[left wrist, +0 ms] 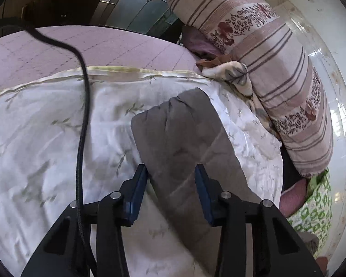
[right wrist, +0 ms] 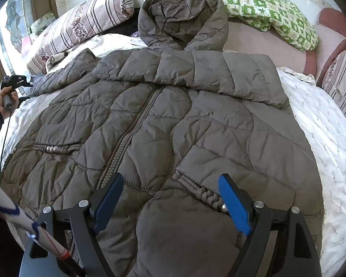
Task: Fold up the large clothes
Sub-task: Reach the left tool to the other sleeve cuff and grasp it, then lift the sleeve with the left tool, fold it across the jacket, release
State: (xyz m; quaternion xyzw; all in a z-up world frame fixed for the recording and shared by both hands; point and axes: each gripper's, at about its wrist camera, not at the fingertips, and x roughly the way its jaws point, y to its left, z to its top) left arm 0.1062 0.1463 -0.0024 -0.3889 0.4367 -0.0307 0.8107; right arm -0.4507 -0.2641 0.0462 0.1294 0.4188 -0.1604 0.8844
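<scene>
Here the quilted hooded jacket (right wrist: 163, 124) lies flat on the white floral bedspread (right wrist: 323, 127); puffy, soft and slippery, best pinched at the sleeve (left wrist: 184, 133), which the half-open left gripper (left wrist: 170, 180) straddles; right gripper (right wrist: 170, 200) gapes empty

Jacket (right wrist: 163, 120) hem beyond frame bottom

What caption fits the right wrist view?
Open right gripper hovers over zipped grey puffer jacket spread on white quilt.
</scene>
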